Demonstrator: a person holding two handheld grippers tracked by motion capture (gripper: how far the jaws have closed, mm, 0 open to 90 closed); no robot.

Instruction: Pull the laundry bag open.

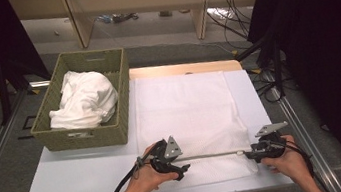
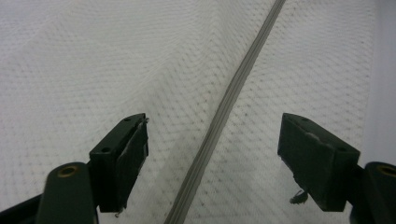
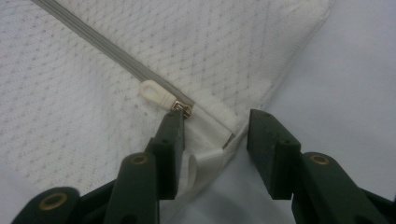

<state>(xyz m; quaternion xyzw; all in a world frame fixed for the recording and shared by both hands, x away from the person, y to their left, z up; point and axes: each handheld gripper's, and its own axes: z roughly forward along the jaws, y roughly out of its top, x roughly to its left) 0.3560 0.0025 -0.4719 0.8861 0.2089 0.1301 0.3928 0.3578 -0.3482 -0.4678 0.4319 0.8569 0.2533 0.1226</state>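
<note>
White mesh bag (image 1: pixel 187 119) lies flat on table (image 1: pixel 79 177), near its front edge; zipper (image 1: pixel 217 154) closed, running parallel to that edge.

Left gripper (image 1: pixel 173 162): jaws apart, straddling zipper line, holding nothing.

Right gripper (image 1: pixel 262 151): jaws apart at bag corner beside pull tab (image 3: pixel 156 94).

Risk, as judgement: jaws close on mesh only, tab slips out; without left hold, bag slides or bunches toward basket (image 1: pixel 113 134).

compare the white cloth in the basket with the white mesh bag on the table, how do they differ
The cloth is bunched in a heap inside the woven basket; the mesh bag lies spread flat on the table. The mesh bag carries a grey zipper along its near end; the cloth shows none. Both are white fabric.
</note>
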